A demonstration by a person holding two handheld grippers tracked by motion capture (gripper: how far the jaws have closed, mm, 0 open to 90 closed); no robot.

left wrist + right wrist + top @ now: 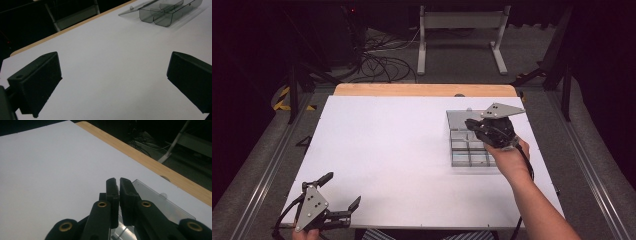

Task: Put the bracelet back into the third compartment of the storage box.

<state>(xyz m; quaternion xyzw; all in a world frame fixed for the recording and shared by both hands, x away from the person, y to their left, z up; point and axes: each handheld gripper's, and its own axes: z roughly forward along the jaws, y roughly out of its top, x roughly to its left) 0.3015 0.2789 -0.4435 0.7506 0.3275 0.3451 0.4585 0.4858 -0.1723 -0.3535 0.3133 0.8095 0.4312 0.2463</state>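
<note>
Hovering over clear compartment box (469,150), right hand-held gripper (472,124) closed; left hand-held gripper (343,191) agape, well apart.

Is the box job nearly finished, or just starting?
Looks like just starting. Done: the clear box's lid lies open and flat behind it. In hand: the right gripper is shut above the box; whether it pinches anything is unclear. The left gripper is open near the table's front edge. What's left can't be told.
</note>
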